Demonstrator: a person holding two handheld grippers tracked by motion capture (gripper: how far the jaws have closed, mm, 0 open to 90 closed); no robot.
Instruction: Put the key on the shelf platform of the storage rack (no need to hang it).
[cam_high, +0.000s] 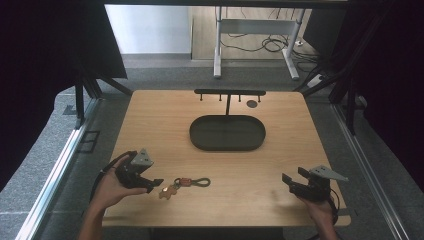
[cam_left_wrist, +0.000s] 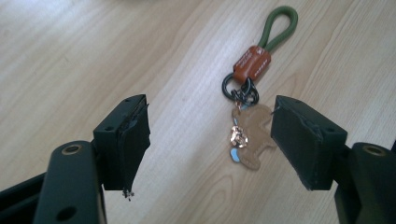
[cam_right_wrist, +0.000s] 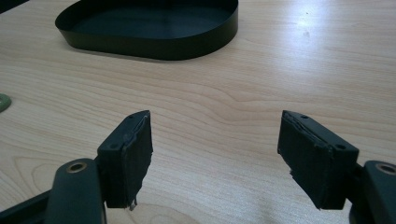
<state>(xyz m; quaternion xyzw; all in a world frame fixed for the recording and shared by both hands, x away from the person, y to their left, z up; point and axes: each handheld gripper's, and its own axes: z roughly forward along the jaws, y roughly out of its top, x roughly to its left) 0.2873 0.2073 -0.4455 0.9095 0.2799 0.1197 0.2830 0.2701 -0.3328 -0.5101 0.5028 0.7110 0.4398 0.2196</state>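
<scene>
A keychain (cam_high: 186, 183) lies flat on the wooden table near its front left: a green cord loop (cam_left_wrist: 279, 28), an orange-brown tag (cam_left_wrist: 252, 64), a black ring and a tan bear-shaped charm (cam_left_wrist: 252, 135). My left gripper (cam_high: 152, 184) is open just left of it; in the left gripper view (cam_left_wrist: 210, 140) the charm lies between the jaws, close to the right one. My right gripper (cam_high: 295, 178) is open at the front right, over bare wood (cam_right_wrist: 215, 154), nothing between its jaws.
A black oval tray (cam_high: 227, 133) sits mid-table (cam_right_wrist: 154, 28), with a black hook rack (cam_high: 229, 92) standing behind it and a small dark disc (cam_high: 252, 104) beside that. A green edge (cam_right_wrist: 3, 102) shows at the left of the right gripper view.
</scene>
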